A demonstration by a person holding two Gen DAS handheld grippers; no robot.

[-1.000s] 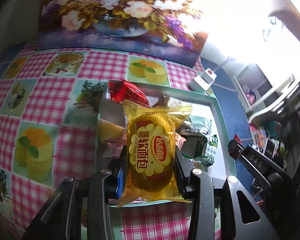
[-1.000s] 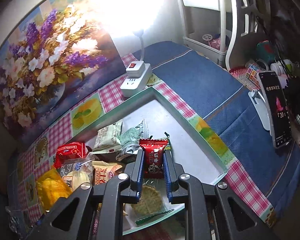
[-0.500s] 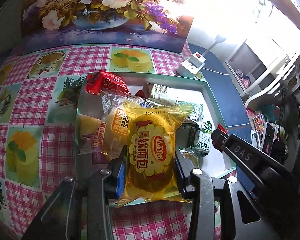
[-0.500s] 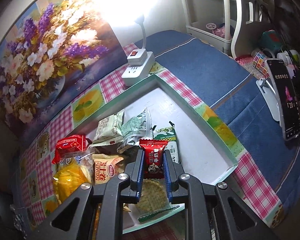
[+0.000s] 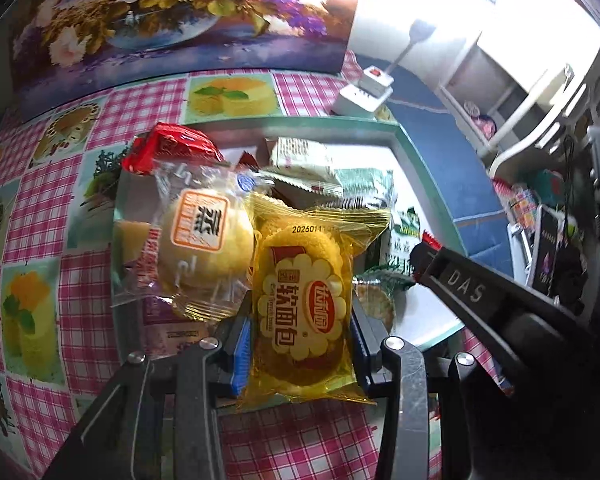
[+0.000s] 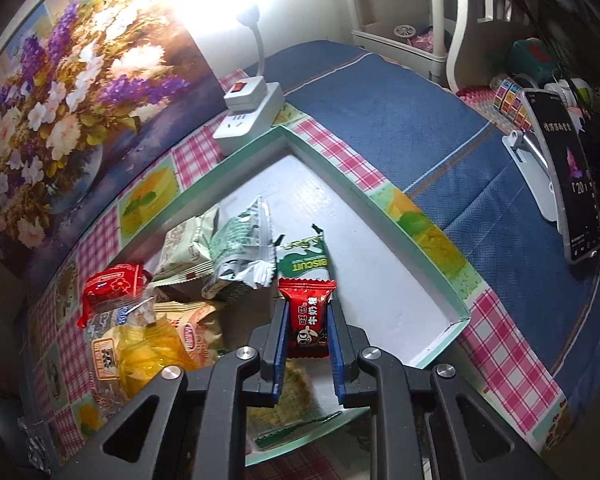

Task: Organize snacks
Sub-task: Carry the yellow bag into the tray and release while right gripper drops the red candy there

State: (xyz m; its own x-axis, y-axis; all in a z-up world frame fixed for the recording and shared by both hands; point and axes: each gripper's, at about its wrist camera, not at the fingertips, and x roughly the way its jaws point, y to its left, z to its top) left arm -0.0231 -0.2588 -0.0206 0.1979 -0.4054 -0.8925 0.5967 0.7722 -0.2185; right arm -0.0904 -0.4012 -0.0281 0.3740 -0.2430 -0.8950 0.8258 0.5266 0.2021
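Note:
My left gripper [image 5: 300, 320] is shut on a yellow soft-bread packet [image 5: 306, 304], held over the near edge of the green-rimmed tray [image 5: 428, 176]. Beside it lies a clear-wrapped bun [image 5: 204, 248] on other packets. My right gripper [image 6: 306, 320] is shut on a small red milk-candy packet [image 6: 307, 322] above the same tray [image 6: 420, 240]. Below and behind the candy lie a green biscuit packet [image 6: 304, 264] and pale green packets [image 6: 236, 248]. The right gripper's black arm [image 5: 480, 300] shows at the right of the left wrist view.
A red packet [image 5: 172, 148] sits at the tray's far left corner. A white power strip [image 6: 250, 118] with a lamp stands behind the tray. A phone on a stand [image 6: 564, 176] is on the blue cloth to the right. A flower painting [image 6: 60, 92] leans at the back.
Both grippers have come lower toward the tray with their packets still held. The left one shifted sideways, so the clear-wrapped bun now shows beside the yellow packet.

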